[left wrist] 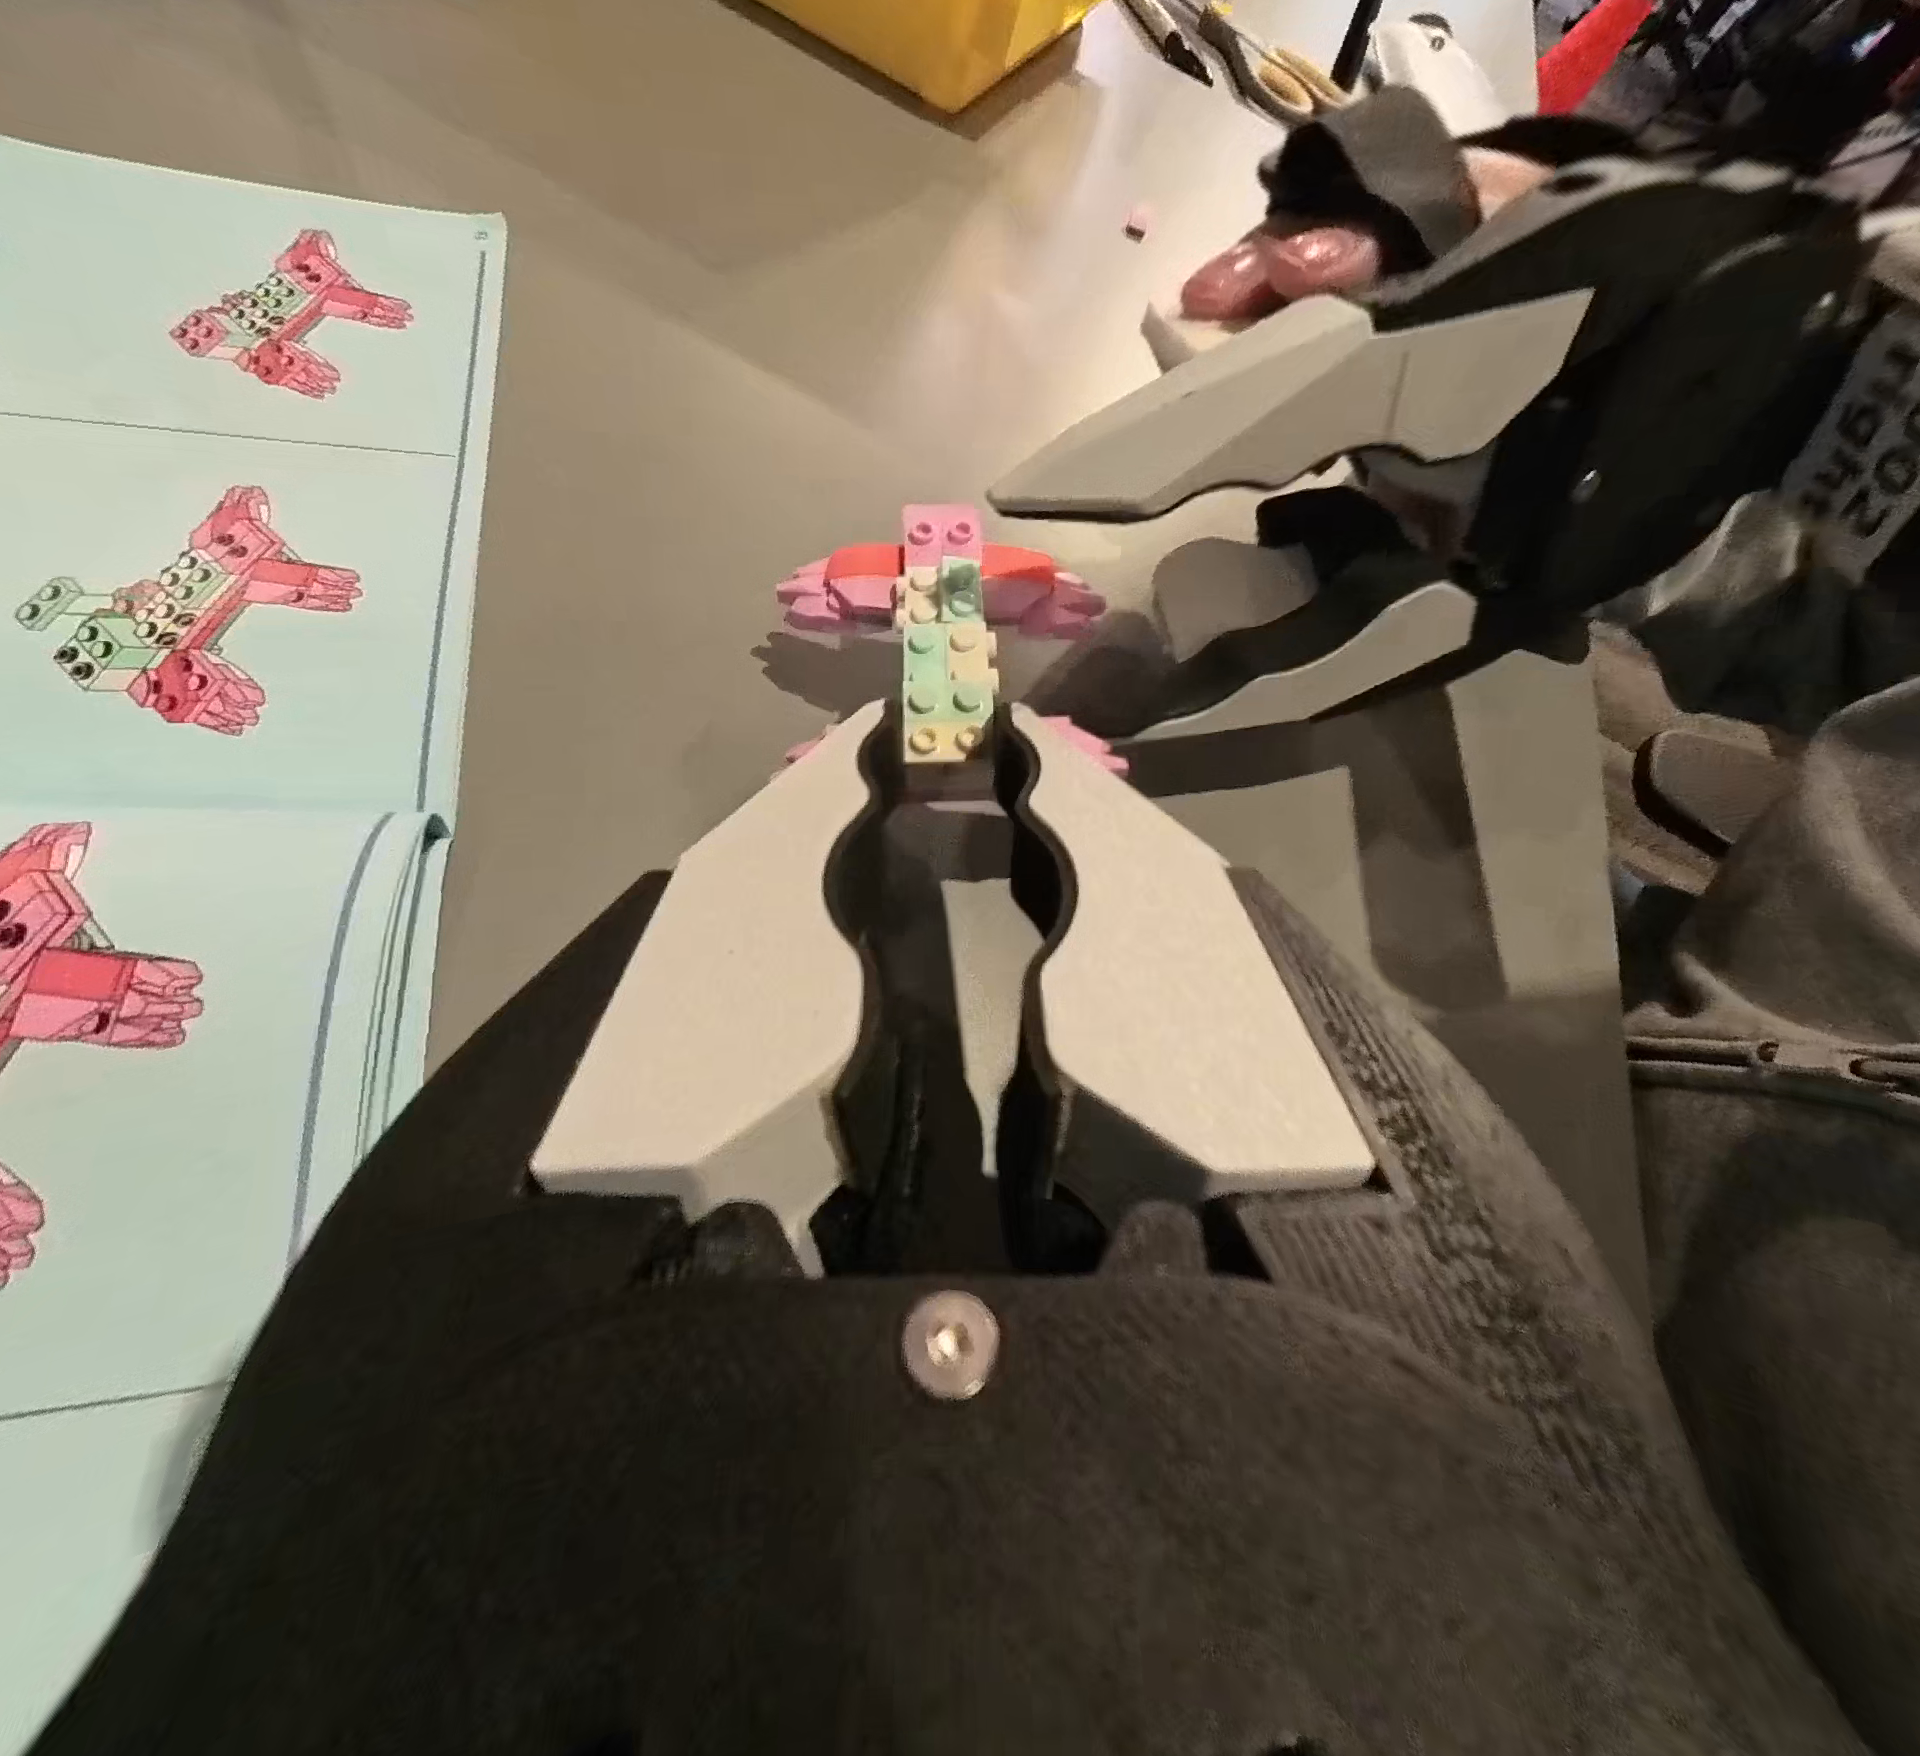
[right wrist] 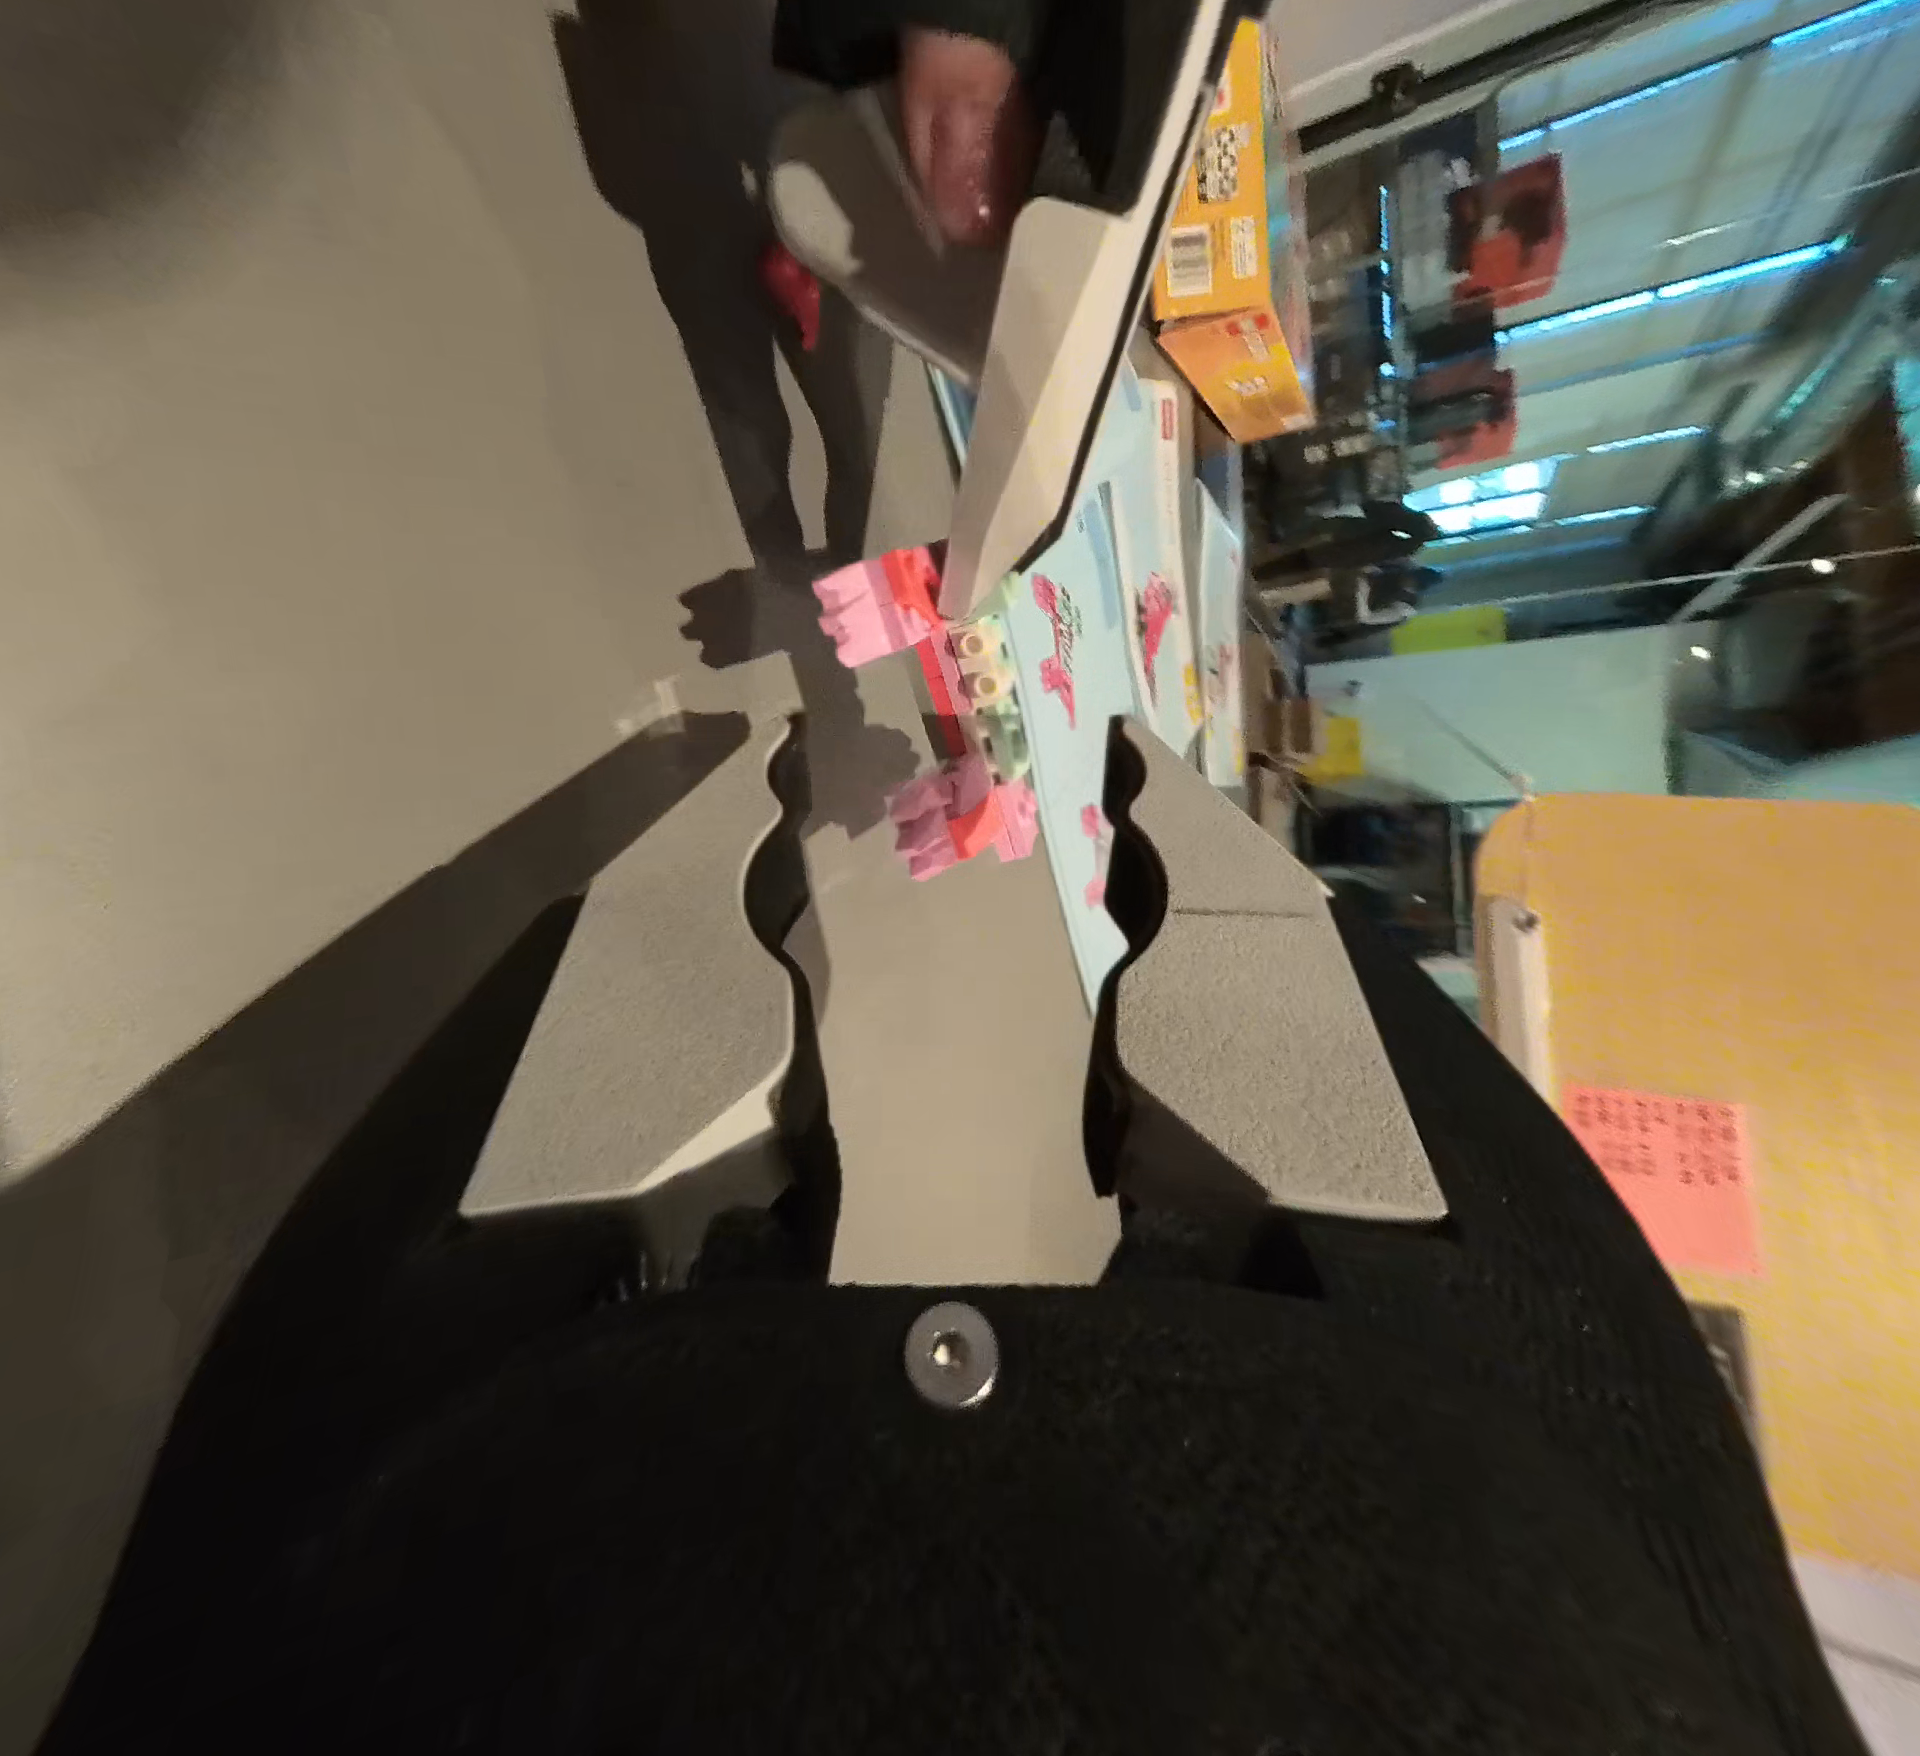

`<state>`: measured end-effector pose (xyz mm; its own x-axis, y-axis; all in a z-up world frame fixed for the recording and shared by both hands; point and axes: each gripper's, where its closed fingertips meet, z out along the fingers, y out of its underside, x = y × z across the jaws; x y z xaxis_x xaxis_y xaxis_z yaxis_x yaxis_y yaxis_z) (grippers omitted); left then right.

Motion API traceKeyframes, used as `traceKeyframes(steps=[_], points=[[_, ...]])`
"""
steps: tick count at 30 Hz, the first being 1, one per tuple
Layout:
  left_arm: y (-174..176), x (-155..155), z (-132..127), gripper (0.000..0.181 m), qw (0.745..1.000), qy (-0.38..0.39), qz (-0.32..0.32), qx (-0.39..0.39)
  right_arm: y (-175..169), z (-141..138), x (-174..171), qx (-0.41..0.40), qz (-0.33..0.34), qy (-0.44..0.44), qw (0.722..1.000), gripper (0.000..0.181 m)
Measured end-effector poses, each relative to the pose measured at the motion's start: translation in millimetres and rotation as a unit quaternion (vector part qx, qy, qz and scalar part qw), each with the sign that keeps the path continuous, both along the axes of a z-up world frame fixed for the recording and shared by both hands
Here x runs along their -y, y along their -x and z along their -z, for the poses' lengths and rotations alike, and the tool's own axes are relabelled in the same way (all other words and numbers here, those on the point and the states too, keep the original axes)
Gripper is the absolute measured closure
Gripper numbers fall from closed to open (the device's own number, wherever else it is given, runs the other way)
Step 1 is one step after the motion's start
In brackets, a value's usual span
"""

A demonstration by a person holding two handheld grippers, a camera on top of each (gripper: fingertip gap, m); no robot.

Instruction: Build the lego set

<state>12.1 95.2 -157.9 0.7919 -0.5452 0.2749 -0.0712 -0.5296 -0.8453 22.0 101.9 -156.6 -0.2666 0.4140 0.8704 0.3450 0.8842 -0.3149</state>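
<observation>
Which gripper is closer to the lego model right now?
Left. The left gripper is closed on the near end of the lego model, gripping its pastel strip. The right gripper is open and empty, a short way off at the model's side, touching nothing.

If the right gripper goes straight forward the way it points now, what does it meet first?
Probably the lego model, which lies just beyond the open right gripper and roughly on its line. The left gripper holds the model's far end. Depth is unclear, so this is a judgement.
</observation>
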Motion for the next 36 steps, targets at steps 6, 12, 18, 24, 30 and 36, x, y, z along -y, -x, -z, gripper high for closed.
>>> traceKeyframes(steps=[6,12,18,24,30,36], points=[[-2.8,0.0,-5.1,0.165,0.999,0.005,-0.002,0.037,3.9,7.0,-8.9,0.004,0.028,-0.099,0.995,0.143],[-3.5,0.9,-6.2,0.165,0.999,0.005,0.001,0.039,4.5,3.7,-9.7,-0.005,0.03,-0.116,0.993,0.15],[-5.0,1.4,-5.3,0.165,0.999,0.008,0.003,0.042,3.2,4.5,-9.8,-0.004,0.024,-0.135,0.991,0.163],[-4.9,1.3,-6.8,0.165,0.998,0.014,0.001,0.06,3.3,1.0,-9.7,-0.014,0.029,-0.139,0.99,0.167],[-5.6,1.3,-4.4,0.165,0.998,0.019,0.002,0.063,2.6,3.5,-9.9,-0.007,0.027,-0.138,0.99,0.167],[-7.4,1.9,-0.7,0.165,0.998,0.024,0.005,0.056,0.6,7.3,-9.4,0.007,0.027,-0.124,0.992,0.168]])
